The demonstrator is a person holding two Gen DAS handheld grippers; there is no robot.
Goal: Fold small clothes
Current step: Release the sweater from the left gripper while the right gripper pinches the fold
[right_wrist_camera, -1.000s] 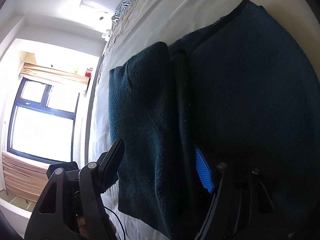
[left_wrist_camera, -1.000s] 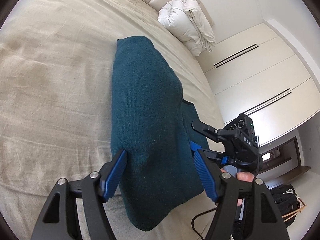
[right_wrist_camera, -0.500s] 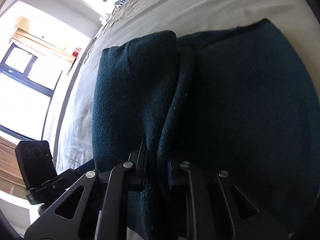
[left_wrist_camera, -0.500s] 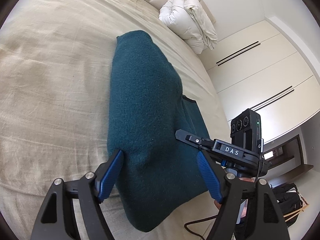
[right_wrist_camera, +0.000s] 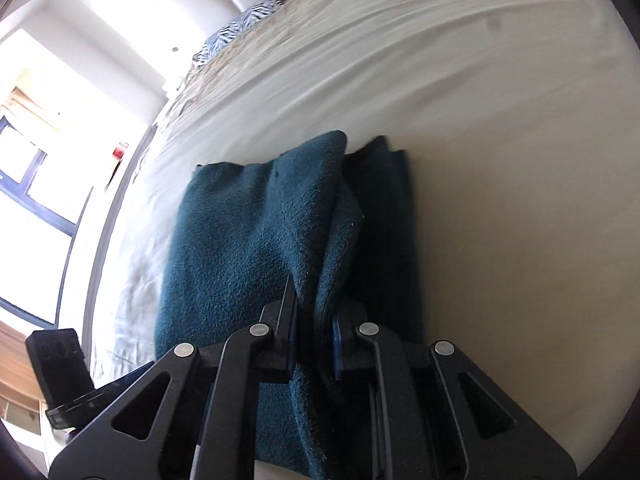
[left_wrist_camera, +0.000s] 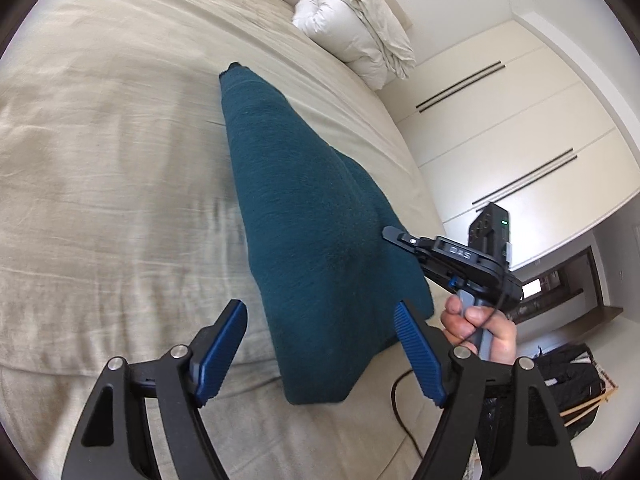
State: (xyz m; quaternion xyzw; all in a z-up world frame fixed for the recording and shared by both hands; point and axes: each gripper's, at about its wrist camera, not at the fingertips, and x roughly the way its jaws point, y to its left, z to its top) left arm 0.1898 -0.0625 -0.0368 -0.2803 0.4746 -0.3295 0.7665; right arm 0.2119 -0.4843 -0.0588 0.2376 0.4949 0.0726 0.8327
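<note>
Creased beige bedsheet; fuzzy teal garment

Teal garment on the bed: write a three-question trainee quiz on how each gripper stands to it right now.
1. True or false: the right gripper is shut on a fold of the teal garment.
2. How does the left gripper stand? A) shut on the cloth B) open, a blue pad on either side of the garment's near end C) resting on the white duvet
3. Fill in: the garment lies on a beige ____.

Key: 1 true; 2 B; 3 bed
</note>
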